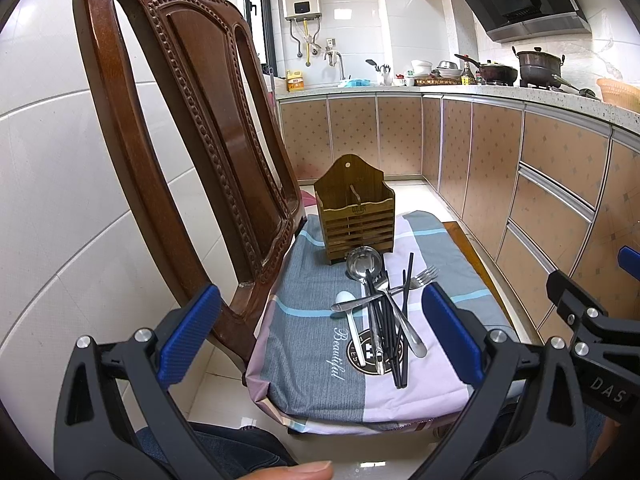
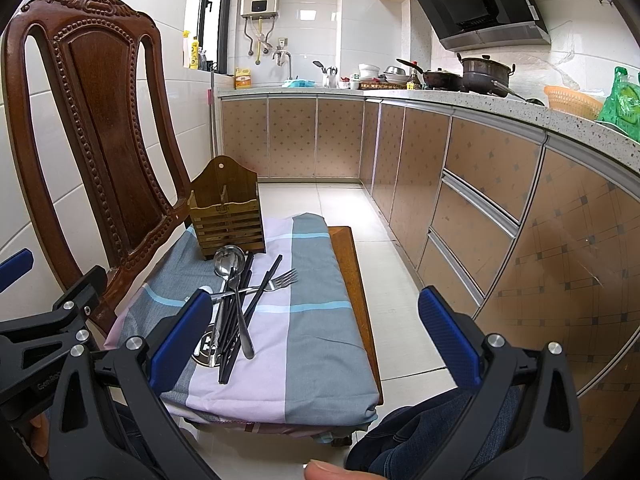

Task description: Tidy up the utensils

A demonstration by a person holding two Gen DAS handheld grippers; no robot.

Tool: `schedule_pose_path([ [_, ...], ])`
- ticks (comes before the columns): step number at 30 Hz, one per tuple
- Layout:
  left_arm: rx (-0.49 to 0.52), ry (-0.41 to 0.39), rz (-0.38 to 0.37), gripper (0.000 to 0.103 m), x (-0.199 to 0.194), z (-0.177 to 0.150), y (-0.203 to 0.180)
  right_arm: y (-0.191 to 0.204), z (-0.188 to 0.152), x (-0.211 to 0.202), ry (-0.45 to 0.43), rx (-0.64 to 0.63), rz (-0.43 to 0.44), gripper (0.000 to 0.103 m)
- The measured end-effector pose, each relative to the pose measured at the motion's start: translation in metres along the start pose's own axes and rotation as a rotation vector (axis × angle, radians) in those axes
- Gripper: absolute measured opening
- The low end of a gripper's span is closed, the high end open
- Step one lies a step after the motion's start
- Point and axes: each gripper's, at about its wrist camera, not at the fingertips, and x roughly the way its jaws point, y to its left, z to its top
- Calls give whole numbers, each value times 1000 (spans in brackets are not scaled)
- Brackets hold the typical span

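A wooden slatted utensil holder (image 1: pixel 354 216) (image 2: pixel 227 216) stands upright at the far end of a cloth-covered chair seat (image 1: pixel 304 344) (image 2: pixel 316 320). In front of it lies a heap of utensils: a steel ladle (image 1: pixel 363 265) (image 2: pixel 229 261), forks (image 1: pixel 421 277) (image 2: pixel 285 279), a white spoon (image 1: pixel 345 300) and several black chopsticks (image 1: pixel 394 344) (image 2: pixel 232 332). My left gripper (image 1: pixel 320 332) hangs open short of the heap, with nothing between its blue pads. My right gripper (image 2: pixel 316 336) is open too, to the right of the heap.
The carved wooden chair back (image 1: pixel 192 120) (image 2: pixel 100 128) rises on the left. Kitchen cabinets (image 1: pixel 540 200) (image 2: pixel 480 208) line the right side under a worktop with pots (image 2: pixel 480 70). A tiled floor strip (image 2: pixel 352 208) runs between. The person's knees and thumb (image 1: pixel 296 472) show at the bottom.
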Motion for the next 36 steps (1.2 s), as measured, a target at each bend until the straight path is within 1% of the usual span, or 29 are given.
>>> schedule_pose_path([
  [16,1,3,-2,99,-1,-3,0,2,-4,0,1,0,3,100],
  [21,4,18,-7,99,4,-7,2,1,-6,4,11,0,-7,100],
  [23,8,45,-11,99,12,-10,1,1,-7,13,39,-12,-49,100],
  [24,12,66,-5,99,17,-12,2,1,-9,25,82,-40,-65,100],
  [27,13,110,33,99,35,-21,6,1,-23,56,208,-103,-69,100],
  [30,1,162,21,99,55,-31,12,0,-38,78,282,-141,-88,100],
  [31,1,177,17,97,63,-34,13,0,-41,83,293,-143,-79,99],
  [32,1,191,8,91,69,-37,14,0,-42,88,305,-138,-76,95],
  [33,2,204,-1,87,75,-38,14,-1,-45,93,314,-132,-77,92],
  [34,2,221,-13,80,82,-40,14,-1,-47,100,323,-130,-83,84],
  [35,-3,240,-32,73,92,-41,15,-2,-48,107,334,-130,-90,72],
  [36,-5,255,-48,69,98,-40,13,-3,-48,115,347,-129,-94,65],
])
